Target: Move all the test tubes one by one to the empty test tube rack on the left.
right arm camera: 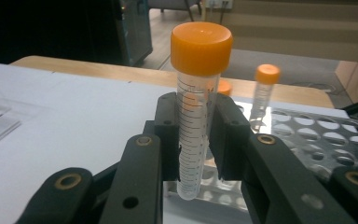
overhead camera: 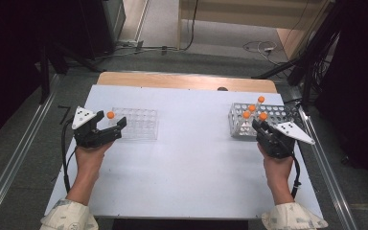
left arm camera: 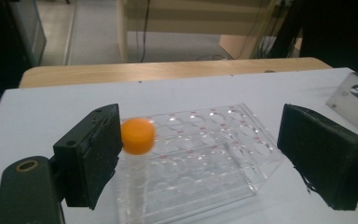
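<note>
The tube (right arm camera: pixel 195 126) bears printed scale marks, its figures too blurred to read.

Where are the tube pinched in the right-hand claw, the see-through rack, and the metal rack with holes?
held tube (right arm camera: pixel 196 135), right gripper view, on its marked clear barrel.
clear rack (overhead camera: pixel 141 120), high view, on its top face.
metal rack (overhead camera: pixel 281 113), high view, on its perforated top plate.

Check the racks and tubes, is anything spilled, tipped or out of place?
Nothing stands out. The clear rack holds one upright tube, the metal rack holds more, and the right claw grips a capped tube upright.
</note>
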### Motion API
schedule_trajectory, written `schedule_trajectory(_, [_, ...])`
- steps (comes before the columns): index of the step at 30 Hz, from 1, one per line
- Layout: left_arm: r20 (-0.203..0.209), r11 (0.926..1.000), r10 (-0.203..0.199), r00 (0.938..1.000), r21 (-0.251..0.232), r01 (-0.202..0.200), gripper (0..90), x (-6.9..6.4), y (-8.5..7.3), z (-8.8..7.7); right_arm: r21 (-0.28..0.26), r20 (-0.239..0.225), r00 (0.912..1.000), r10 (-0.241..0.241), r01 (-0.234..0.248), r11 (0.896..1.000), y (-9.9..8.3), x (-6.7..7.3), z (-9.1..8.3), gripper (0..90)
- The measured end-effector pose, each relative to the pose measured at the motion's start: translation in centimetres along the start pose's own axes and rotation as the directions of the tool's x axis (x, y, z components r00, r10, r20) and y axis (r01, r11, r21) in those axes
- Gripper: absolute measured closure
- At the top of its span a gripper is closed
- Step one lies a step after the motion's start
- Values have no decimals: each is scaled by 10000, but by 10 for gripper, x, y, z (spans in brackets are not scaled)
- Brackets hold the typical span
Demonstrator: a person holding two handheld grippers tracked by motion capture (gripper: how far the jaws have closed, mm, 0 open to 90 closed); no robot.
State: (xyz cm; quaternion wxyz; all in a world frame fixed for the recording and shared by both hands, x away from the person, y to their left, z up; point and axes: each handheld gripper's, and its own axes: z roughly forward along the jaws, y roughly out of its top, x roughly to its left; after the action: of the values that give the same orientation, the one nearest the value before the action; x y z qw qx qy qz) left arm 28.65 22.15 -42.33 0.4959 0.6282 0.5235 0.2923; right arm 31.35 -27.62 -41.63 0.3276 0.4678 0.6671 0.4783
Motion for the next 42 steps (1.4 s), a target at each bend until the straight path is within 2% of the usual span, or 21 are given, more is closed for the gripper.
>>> schedule_trajectory(6, [335, 9993, 324, 9989, 196, -331, 150, -15, -2, 5, 232, -628, 9979, -146, 161, 9996, -3, 19, 6, 719])
schedule_trajectory(9, [486, 9988, 353, 9982, 335, -369, 150, -22, -4, 7, 323, -933, 9952, -290, 322, 9990, -5, 29, 9, 720])
schedule_trajectory(14, [846, 9977, 498, 9952, 405, -534, 150, -34, -7, 10, 468, -1188, 9913, -570, 629, 9969, -7, 43, 15, 719])
schedule_trajectory(25, [1406, 9943, 793, 9869, 594, -883, 155, -58, -13, 16, 738, -1721, 9808, -919, 1058, 9916, -12, 65, 27, 719])
schedule_trajectory(36, [2241, 9936, 935, 9701, 417, -1054, 156, -80, -12, 13, 711, -2462, 9617, -1206, 1420, 9873, -11, 97, 37, 719])
schedule_trajectory(42, [2621, 9914, 1118, 9585, 372, -1258, 156, -89, -12, 12, 773, -2974, 9421, -1552, 1858, 9795, -13, 122, 44, 719])
